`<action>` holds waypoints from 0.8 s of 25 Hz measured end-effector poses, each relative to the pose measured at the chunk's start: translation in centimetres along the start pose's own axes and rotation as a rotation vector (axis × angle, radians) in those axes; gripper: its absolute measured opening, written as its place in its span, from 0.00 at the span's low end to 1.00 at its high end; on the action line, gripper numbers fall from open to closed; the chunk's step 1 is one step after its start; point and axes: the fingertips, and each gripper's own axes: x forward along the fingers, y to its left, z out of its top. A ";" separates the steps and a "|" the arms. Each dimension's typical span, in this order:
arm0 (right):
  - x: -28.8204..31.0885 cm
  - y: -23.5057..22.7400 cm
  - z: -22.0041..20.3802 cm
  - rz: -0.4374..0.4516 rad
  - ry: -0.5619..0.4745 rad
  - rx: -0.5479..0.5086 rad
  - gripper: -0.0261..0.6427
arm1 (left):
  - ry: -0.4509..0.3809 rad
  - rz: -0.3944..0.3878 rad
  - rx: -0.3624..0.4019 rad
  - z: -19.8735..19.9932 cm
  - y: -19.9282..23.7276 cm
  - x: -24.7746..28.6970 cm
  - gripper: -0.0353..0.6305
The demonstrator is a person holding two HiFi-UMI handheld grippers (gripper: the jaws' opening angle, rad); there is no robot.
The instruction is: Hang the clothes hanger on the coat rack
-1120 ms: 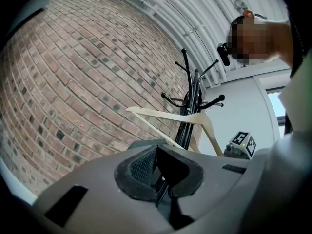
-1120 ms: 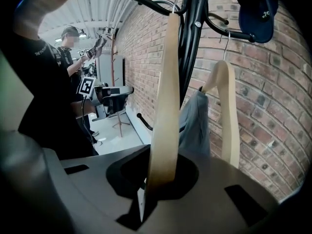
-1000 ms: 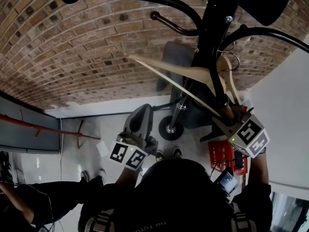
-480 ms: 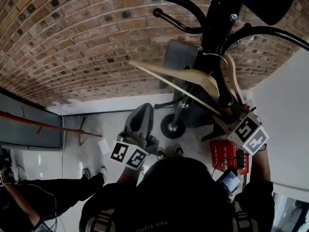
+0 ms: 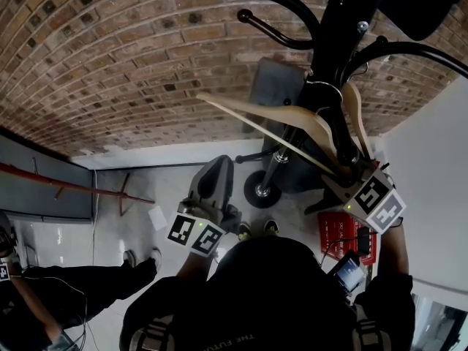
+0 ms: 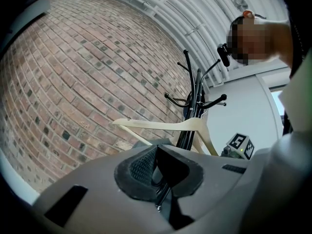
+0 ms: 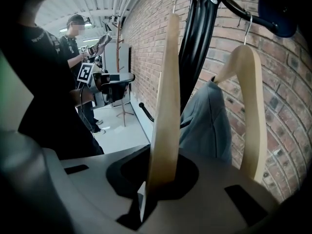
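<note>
Well, the right gripper (image 5: 349, 178) is clamped on one end of the wooden clothes hanger (image 5: 278, 110), while the left gripper (image 5: 212, 185) waits off at its 9 o'clock, jaws together on nothing. In the head view the hanger's long axis runs from that held end, at about 4 o'clock, out toward 10 o'clock across the brick wall (image 5: 110, 64). Its wire hook (image 5: 322, 88) sits at roughly 11 o'clock from the right gripper, tight against the black pole of the coat rack (image 5: 338, 28). That relation is what matters: the hook has to end up over one of the rack's curved arms, and the right hand is plainly the nearer one to do it.

From overhead I cannot tell whether the hook is already seated. The right gripper view looks up along the wood and shows the wire reaching a rack arm at 12 o'clock. It also shows a second hanger (image 7: 253, 106) carrying a grey garment (image 7: 207, 126) at 2 o'clock.
</note>
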 end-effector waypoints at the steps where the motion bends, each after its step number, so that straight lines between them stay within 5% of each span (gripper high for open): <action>1: 0.1 0.1 -0.1 0.005 0.003 0.003 0.08 | 0.000 0.001 0.000 0.0 0.0 0.0 0.08; 20: 0.6 0.2 -0.6 0.005 -0.007 0.017 0.08 | 0.009 0.011 -0.003 -0.4 0.0 -0.2 0.08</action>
